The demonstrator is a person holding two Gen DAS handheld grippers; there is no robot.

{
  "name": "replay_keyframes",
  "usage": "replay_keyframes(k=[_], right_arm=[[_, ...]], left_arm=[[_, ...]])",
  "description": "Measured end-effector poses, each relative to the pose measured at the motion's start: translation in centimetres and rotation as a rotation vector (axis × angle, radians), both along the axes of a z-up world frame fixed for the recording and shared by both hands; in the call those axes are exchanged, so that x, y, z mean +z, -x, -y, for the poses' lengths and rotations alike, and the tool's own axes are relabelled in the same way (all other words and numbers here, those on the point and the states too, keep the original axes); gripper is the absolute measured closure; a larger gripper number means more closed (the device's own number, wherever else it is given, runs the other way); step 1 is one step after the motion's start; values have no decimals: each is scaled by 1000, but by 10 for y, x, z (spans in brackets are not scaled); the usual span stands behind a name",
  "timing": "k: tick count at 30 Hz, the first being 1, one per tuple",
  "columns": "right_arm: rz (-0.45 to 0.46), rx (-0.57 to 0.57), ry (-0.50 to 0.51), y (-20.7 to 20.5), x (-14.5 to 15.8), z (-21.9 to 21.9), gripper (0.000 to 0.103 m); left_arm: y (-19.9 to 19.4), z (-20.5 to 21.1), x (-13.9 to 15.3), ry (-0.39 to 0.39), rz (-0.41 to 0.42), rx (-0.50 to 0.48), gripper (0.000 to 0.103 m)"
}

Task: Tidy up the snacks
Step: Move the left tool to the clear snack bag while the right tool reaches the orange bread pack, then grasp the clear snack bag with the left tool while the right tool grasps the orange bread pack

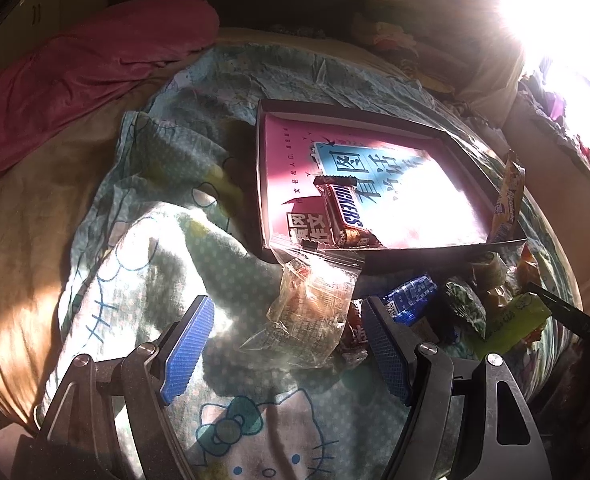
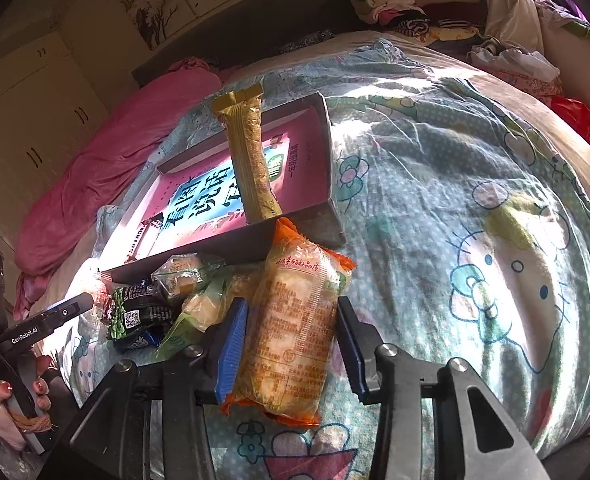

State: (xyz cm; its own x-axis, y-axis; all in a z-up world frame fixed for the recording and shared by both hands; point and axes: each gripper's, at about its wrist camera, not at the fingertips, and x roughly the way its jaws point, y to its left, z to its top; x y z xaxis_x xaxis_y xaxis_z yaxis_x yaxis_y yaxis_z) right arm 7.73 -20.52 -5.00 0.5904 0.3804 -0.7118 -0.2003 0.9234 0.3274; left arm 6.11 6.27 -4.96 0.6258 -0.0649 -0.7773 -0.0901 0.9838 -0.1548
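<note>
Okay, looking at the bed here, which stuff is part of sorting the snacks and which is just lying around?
Job:
box
Snickers bar
orange-edged packet in right gripper
yellow wafer packet
clear zip bag
green pea packet

Lying about:
pink blanket
clothes pile

Cartoon-cat bedsheet [image 2: 475,208], pink blanket [image 1: 75,80] bunched along the bed's far side, heaped clothes [image 2: 395,4], white cabinets [image 2: 27,120]

Both tools share one build. The left gripper [image 1: 287,344] has dark grey metal arms with cut-out slots and round silver screws, and ribbed blue pads [image 1: 189,342] on its fingers — the right gripper [image 2: 293,344] likewise. Its black housing reads "GenRobot.AI" in white. The hand [image 2: 11,404] — red-painted nails.
</note>
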Motion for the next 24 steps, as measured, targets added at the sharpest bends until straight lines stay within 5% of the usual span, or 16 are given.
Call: replay_keyframes(k=[11,20,24], right_arm=[[70,-10,64,5,13,-3,60],[93,12,112,6,15,-13,60],[103,13,117,7,18,-13,60]], left_arm=[[-14,0,-7,37,-13,-27,26],[-22,-3,-13,118,-27,-54,60],[-20,-2,-12,124,-21,-59,64]])
